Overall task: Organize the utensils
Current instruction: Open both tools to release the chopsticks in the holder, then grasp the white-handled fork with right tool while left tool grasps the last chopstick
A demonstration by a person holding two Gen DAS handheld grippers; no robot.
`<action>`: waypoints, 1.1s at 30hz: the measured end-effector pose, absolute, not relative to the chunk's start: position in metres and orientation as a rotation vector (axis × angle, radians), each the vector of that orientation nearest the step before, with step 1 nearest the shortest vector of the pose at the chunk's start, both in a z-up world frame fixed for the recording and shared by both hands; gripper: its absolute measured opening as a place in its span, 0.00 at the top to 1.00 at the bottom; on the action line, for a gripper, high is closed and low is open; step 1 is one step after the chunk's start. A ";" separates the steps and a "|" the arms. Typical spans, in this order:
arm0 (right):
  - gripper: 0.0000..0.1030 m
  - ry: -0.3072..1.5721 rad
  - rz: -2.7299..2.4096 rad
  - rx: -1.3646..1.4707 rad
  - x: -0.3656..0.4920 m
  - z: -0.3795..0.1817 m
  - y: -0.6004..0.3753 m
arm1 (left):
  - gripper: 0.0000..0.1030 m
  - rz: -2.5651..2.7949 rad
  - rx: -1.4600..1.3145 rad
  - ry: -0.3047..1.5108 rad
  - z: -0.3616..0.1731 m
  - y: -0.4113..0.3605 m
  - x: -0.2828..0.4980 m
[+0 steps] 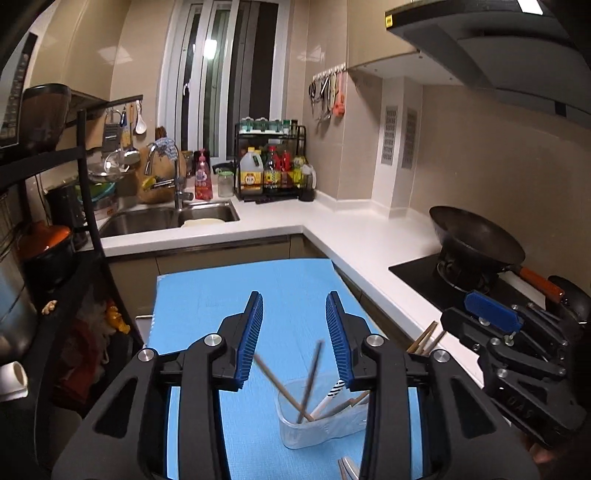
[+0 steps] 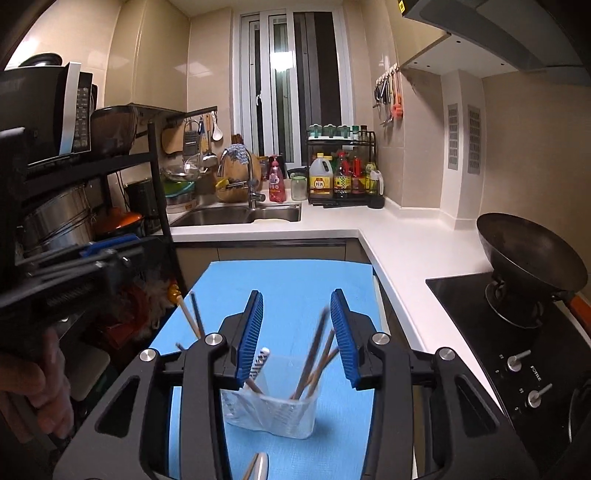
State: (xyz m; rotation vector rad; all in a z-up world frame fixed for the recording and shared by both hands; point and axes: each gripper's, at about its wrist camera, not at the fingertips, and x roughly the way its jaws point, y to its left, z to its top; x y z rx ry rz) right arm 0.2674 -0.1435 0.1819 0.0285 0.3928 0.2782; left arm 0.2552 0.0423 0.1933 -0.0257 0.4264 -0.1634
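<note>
Both my grippers, left (image 1: pixel 294 314) and right (image 2: pixel 296 314), stand spread, empty; chopsticks (image 2: pixel 314 354) below look light, stiff, slippery: pinch mid-shaft, above the cup (image 2: pixel 273 417)

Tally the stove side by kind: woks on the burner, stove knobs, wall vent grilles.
Wok on the burner: 1
Stove knobs: 2
Wall vent grilles: 2
Total: 5

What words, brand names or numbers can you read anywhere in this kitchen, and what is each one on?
"FOTILE": stove front panel, beside the knobs, read with some doubt.
Oil jug label: too blurred.
Sauce bottles: too small.
Pink soap bottle: blurred.
Microwave panel: unreadable.
Yellow hood sticker: unreadable.
</note>
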 end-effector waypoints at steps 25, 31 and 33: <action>0.85 0.653 0.331 0.225 0.118 0.005 -0.172 | 0.80 -0.037 -0.157 0.610 -0.018 0.023 0.062; 0.83 0.775 0.371 0.354 0.122 -0.032 -0.170 | 0.80 -0.063 -0.119 0.629 -0.045 -0.001 0.036; 0.83 0.788 0.377 0.332 0.124 -0.038 -0.163 | 0.79 -0.074 -0.105 0.632 -0.052 -0.006 0.033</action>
